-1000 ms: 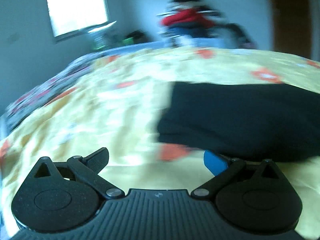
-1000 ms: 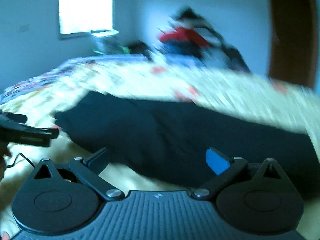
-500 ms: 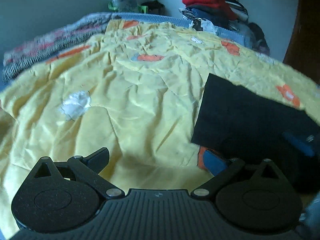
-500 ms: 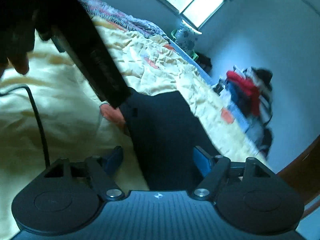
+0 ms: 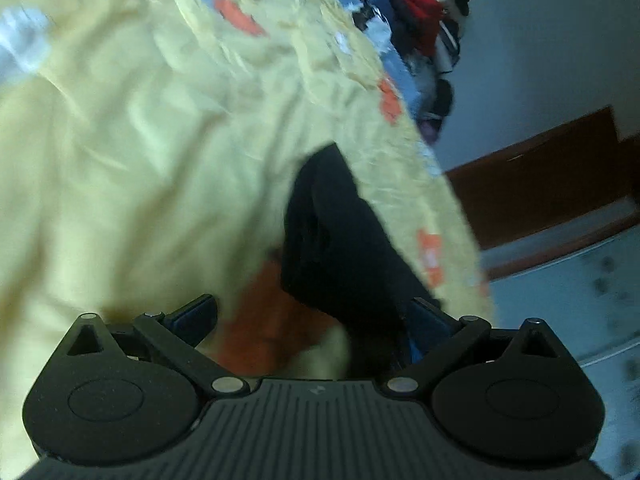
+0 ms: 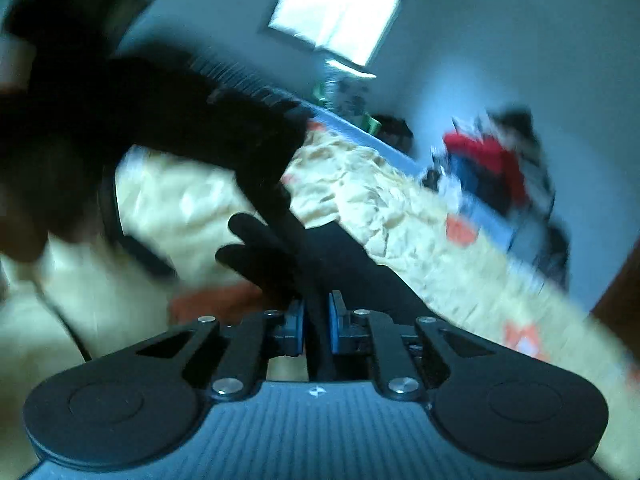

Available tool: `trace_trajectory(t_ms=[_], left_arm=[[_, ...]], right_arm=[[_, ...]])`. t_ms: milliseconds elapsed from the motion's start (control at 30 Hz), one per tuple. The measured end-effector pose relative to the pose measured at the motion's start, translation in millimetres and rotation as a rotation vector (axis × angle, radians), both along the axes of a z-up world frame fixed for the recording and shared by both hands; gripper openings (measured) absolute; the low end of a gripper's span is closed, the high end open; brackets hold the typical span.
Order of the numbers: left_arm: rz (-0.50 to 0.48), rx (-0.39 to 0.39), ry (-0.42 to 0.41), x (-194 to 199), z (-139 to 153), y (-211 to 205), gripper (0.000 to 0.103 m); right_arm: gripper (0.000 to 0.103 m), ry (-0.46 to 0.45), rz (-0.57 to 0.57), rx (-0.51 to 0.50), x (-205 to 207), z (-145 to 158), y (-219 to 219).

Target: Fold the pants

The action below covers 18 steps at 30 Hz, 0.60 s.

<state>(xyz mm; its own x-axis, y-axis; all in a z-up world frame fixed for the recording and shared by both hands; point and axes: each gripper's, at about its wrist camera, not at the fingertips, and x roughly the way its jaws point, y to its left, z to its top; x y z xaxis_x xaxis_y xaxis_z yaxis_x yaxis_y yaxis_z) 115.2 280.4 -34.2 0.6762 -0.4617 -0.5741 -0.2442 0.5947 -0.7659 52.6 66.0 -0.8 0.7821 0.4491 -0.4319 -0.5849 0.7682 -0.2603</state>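
Black pants, one pair

Black pants ahead of the jaws, on a pale yellow bedspread patterned with orange patches; blue pads on black grippers; far ahead, a red, blue and black clothes pile.

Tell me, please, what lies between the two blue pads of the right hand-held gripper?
In the right wrist view, a fold of the black pants lies pinched between the pads of the right hand-held gripper, whose jaws have just been closing.
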Motion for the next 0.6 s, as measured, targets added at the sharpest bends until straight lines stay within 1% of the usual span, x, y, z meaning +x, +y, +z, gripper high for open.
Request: trace_trajectory(t_ms=[33,100,167,200,233,267,300,333,367,400,433,467,500,533,567,600], left_arm=[[0.007,-0.047,0.005,8.8,-5.2,-3.8,0.102],[0.034,-0.099,-0.006,23.6,-11.6,-10.8,0.102],[0.045,-0.111,-0.018,38.3,-12.8,-17.8,0.099],[0.043,-0.102,-0.016,45.2,-12.1,-20.4,0.098],[0.048,-0.077,-0.015,50.0,-9.9,-22.8,0.089],[0.051,-0.048,-0.007,53.7,-7.9,-23.3,0.067],[0.040,-0.019,0.006,57.1,-7.4,-24.4,0.054],[0.019,-0.004,0.022,62.1,-9.5,-25.4,0.032],[0.009,-0.012,0.037,65.9,-13.1,-24.4,0.029],[0.022,-0.016,0.048,66.5,-16.7,-23.3,0.023],[0.028,-0.012,0.043,65.2,-16.9,-23.8,0.021],[0.029,0.000,0.031,61.8,-15.5,-23.4,0.020],[0.034,0.029,0.013,58.0,-12.0,-25.9,0.020],[0.036,0.076,-0.011,52.6,-5.8,-30.9,0.020],[0.033,0.128,-0.039,45.9,1.5,-36.7,0.019],[0.029,0.188,-0.072,41.2,10.1,-44.9,0.019]], right_arm=[[0.012,0.041,-0.011,0.076,6.5,6.8,-10.5],[0.012,0.113,-0.019,0.166,16.5,13.3,-26.1],[0.012,0.205,0.032,0.205,25.3,14.0,-37.6],[0.012,0.241,0.063,0.216,25.8,13.9,-41.5],[0.012,0.267,0.099,0.231,25.4,15.7,-48.6],[0.012,0.283,0.140,0.262,22.6,17.7,-58.4],[0.012,0.287,0.167,0.304,20.7,21.5,-68.3],[0.012,0.282,0.171,0.348,22.6,26.1,-79.3],[0.012,0.282,0.127,0.378,28.6,28.6,-89.6],[0.012,0.293,0.045,0.372,39.4,28.5,-96.1],[0.012,0.305,-0.037,0.338,51.1,25.3,-98.3],[0.012,0.332,-0.118,0.275,66.6,16.4,-97.5],[0.012,0.363,-0.163,0.224,78.8,5.7,-95.4],[0.012,0.394,-0.183,0.194,89.1,-6.0,-93.3],[0.012,0.418,-0.174,0.182,94.1,-14.1,-90.7],[0.012,0.411,-0.166,0.183,93.5,-17.3,-88.9]])
